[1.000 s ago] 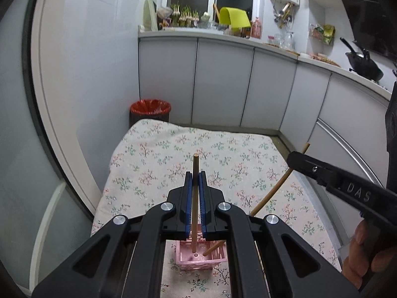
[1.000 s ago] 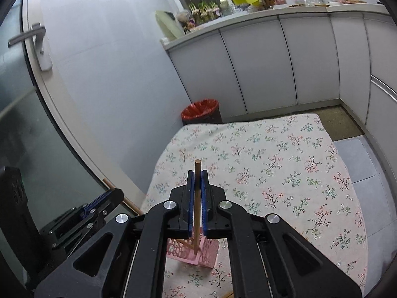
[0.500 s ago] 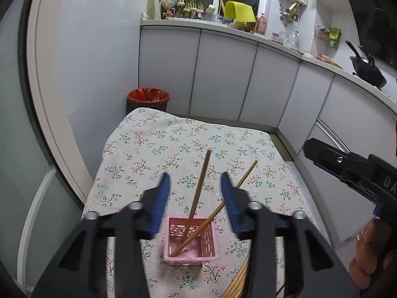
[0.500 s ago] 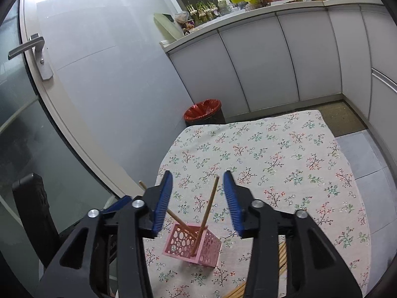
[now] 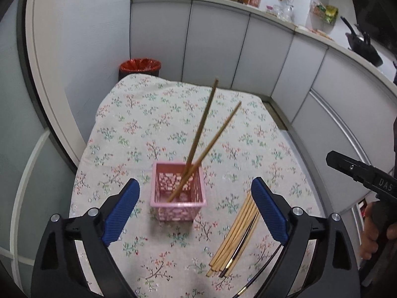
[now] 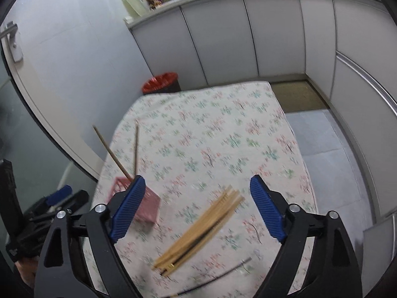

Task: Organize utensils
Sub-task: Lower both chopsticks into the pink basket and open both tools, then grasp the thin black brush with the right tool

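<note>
A pink perforated basket (image 5: 177,193) stands on the floral tablecloth with two wooden chopsticks (image 5: 203,126) leaning in it. It also shows in the right wrist view (image 6: 148,208), partly behind a finger. A bundle of several pale chopsticks with a dark one (image 5: 235,233) lies flat to the basket's right, also in the right wrist view (image 6: 201,226). My left gripper (image 5: 194,213) is open and empty, just in front of and above the basket. My right gripper (image 6: 197,209) is open and empty above the bundle.
A red-lined bin (image 5: 140,67) stands beyond the table's far end. White cabinets (image 5: 215,47) run along the back and right. A thin dark rod or cable (image 6: 223,273) lies near the front table edge. The right gripper's body (image 5: 359,176) shows at the right.
Both grippers were shut on a chopstick each over the basket; they opened, released the chopsticks into the basket and drew back. The right gripper swung right over the bundle.
</note>
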